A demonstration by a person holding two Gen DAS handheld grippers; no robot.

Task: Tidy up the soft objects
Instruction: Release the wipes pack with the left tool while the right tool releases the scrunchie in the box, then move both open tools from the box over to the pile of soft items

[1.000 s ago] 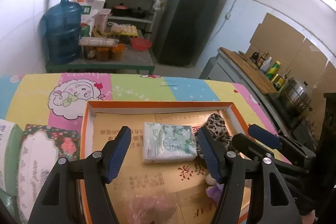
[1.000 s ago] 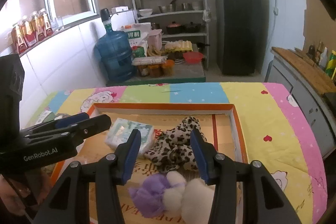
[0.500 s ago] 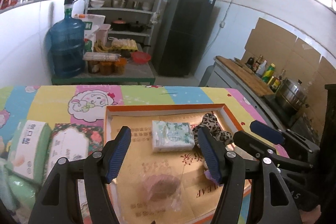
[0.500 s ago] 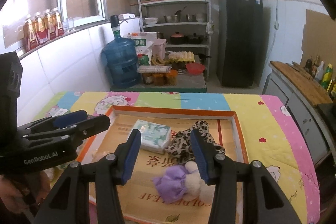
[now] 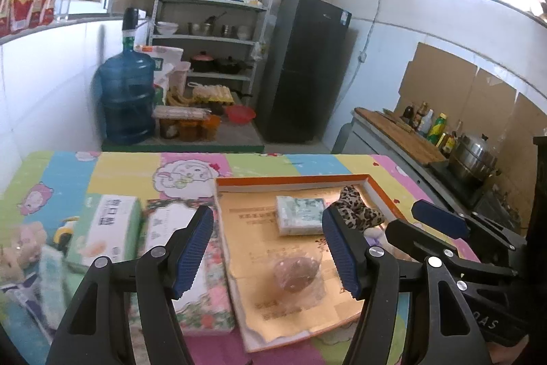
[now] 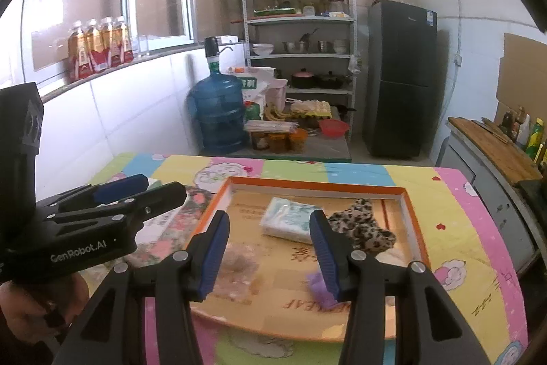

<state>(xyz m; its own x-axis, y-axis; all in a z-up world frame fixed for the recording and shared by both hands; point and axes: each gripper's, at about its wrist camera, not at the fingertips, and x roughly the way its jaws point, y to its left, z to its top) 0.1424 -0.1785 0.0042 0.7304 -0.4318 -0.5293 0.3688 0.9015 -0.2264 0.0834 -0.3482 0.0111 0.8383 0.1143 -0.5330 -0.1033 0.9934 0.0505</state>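
An orange-rimmed cardboard tray (image 5: 290,182) (image 6: 318,185) lies on the colourful tablecloth. In it are a white-green tissue pack (image 5: 301,219) (image 6: 287,219), a leopard-print soft piece (image 5: 359,211) (image 6: 362,228), a pinkish item in clear plastic (image 5: 295,272) (image 6: 239,265) and a purple fluffy ball (image 6: 316,284). My left gripper (image 5: 266,248) (image 6: 147,190) hangs open above the tray's near left part, holding nothing. My right gripper (image 6: 270,252) (image 5: 424,228) is open too, above the tray's near edge, with nothing between its fingers.
Left of the tray lie a green-white tissue pack (image 5: 109,228), a floral tissue pack (image 5: 191,279) and a plush bear (image 5: 20,259). Beyond the table stand a blue water jug (image 6: 218,115), shelves (image 6: 301,57) and a dark fridge (image 6: 400,81). A counter with bottles (image 5: 410,135) runs along the right.
Both grippers have drawn back from the tray and risen, so the tray looks smaller and farther. The tissue packs left of it came into the left wrist view. Neither gripper's opening changed.
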